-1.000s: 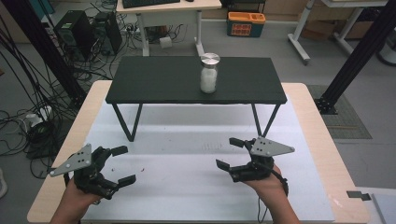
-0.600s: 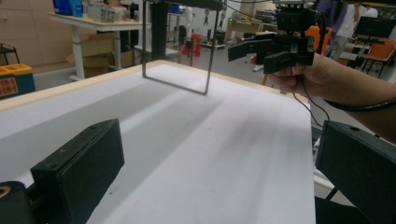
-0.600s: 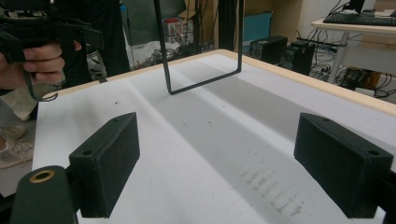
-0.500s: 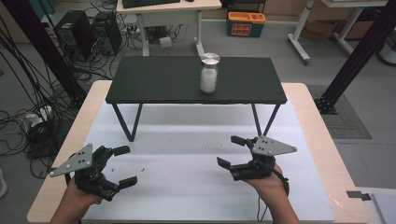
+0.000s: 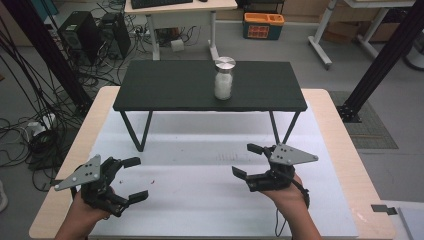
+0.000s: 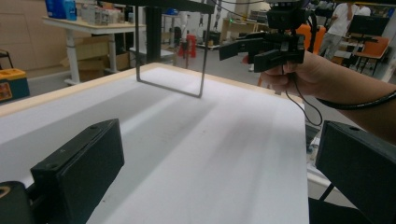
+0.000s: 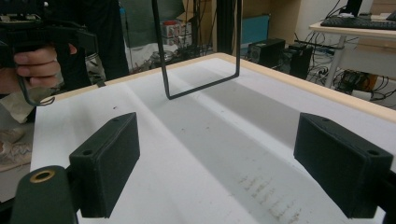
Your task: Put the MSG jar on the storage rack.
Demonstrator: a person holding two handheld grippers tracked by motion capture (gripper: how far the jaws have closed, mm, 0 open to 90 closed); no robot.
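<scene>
While both hands stay put, left gripper (image 5: 135,179) and right gripper (image 5: 248,160) remain spread, empty; jar (image 5: 224,79) unmoved.

We saw a wooden table (image 5: 345,150) covered by a white sheet (image 5: 200,165), which bore faint scuff marks (image 7: 266,196) near its middle. Beyond the table's far edge stood a pale desk (image 5: 180,7) with a keyboard (image 5: 160,3) on top. Two black computer towers (image 5: 80,32) sat on the floor to its left, and a pale roll (image 5: 176,45) lay under it. An orange bin (image 5: 264,25) rested on the floor to the desk's right. Tangled cables (image 5: 30,135) sprawled across the floor at the left. A black post (image 5: 385,55) slanted up at the right, with a dark floor mat (image 5: 367,120) at its foot.
</scene>
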